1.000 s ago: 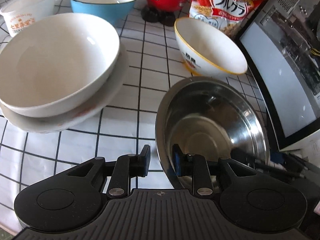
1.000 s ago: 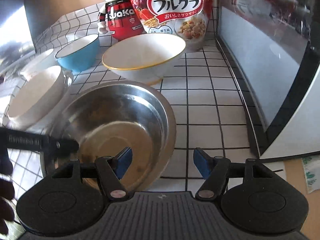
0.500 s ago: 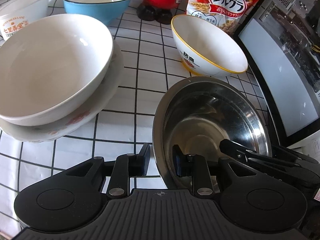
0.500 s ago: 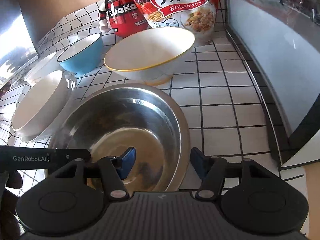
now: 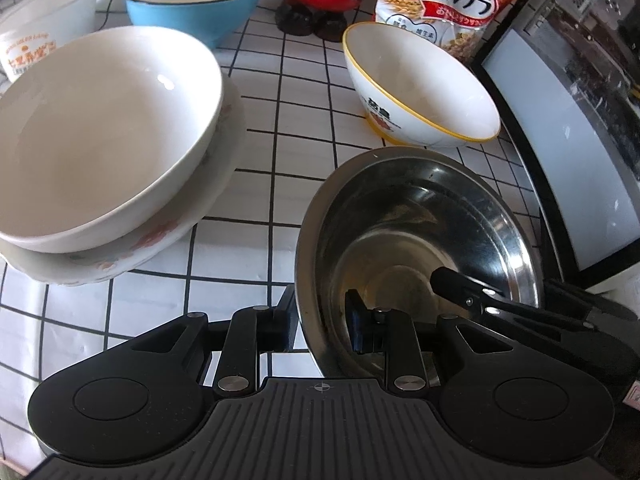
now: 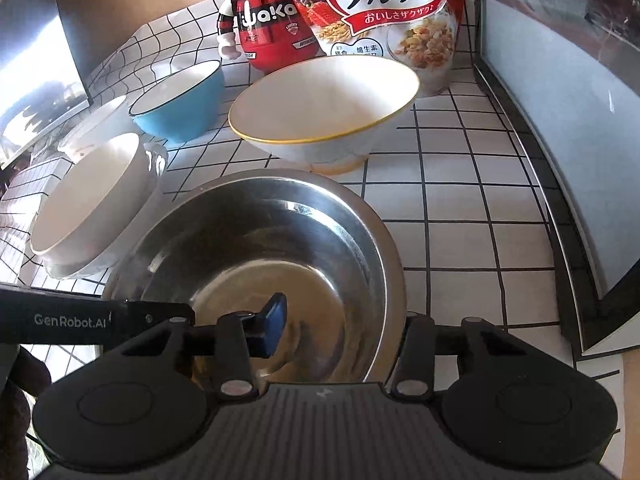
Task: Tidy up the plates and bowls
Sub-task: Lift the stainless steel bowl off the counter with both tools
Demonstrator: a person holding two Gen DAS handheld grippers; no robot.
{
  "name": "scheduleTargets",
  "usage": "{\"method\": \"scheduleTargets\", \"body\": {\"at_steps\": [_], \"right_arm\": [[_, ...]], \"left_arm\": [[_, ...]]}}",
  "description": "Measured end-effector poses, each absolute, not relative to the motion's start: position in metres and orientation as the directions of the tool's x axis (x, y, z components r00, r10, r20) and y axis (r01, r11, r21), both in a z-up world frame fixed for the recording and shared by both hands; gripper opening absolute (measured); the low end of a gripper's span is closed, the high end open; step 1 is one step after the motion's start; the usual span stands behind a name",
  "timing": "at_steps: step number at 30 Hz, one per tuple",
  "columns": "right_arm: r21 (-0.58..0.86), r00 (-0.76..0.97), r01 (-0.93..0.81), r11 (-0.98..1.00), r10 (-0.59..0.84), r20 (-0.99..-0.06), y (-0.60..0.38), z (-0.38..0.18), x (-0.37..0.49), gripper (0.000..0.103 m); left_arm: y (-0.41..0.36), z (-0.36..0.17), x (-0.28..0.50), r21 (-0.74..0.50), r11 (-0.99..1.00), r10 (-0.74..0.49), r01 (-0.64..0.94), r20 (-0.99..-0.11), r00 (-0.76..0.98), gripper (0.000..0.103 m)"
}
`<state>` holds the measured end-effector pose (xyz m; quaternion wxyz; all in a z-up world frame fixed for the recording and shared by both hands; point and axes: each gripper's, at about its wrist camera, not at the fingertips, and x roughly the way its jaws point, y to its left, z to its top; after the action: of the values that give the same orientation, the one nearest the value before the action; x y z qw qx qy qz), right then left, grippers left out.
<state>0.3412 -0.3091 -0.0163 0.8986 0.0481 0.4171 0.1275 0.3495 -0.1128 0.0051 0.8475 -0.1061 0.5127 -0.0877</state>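
Observation:
A steel bowl (image 5: 416, 240) rests on the white tiled counter (image 5: 280, 160). My left gripper (image 5: 322, 322) is shut on its left rim, one finger outside the wall and one inside. My right gripper (image 6: 344, 320) straddles the right rim of the steel bowl (image 6: 260, 248) and its jaws are closing; the blue pad (image 6: 274, 318) is inside, apart from the wall, and the other finger sits outside under the flange. A white bowl (image 5: 100, 140) sits on a flowered plate (image 5: 180, 236). A yellow-rimmed bowl (image 5: 420, 88), a blue bowl (image 5: 192, 4) and a small printed white bowl (image 5: 40, 36) stand further back.
A red figurine bottle (image 6: 272, 28) and a cereal bag (image 6: 392, 12) stand at the back of the counter. An appliance with a glass door (image 6: 560, 140) lines the right side. A dark panel (image 6: 36, 60) stands at the far left.
My right gripper's jaws have narrowed, and its left finger has come in over the steel bowl's rim into the bowl. My left gripper keeps its hold on the rim.

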Motion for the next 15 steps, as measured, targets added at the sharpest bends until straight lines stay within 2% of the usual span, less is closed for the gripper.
{"method": "scheduleTargets", "body": {"at_steps": [10, 15], "right_arm": [[0.186, 0.614, -0.211, 0.960, 0.278, -0.738, -0.3111, -0.0166, 0.3401, 0.038], [0.207, 0.594, -0.191, 0.959, 0.281, -0.754, -0.3184, -0.0139, 0.3399, 0.035]], "left_arm": [[-0.1239, 0.0087, 0.3512, -0.197, 0.979, -0.199, 0.050, -0.872, 0.447, 0.027], [-0.1192, 0.0098, 0.3481, -0.241, 0.970, -0.237, 0.039, -0.890, 0.389, 0.019]]}}
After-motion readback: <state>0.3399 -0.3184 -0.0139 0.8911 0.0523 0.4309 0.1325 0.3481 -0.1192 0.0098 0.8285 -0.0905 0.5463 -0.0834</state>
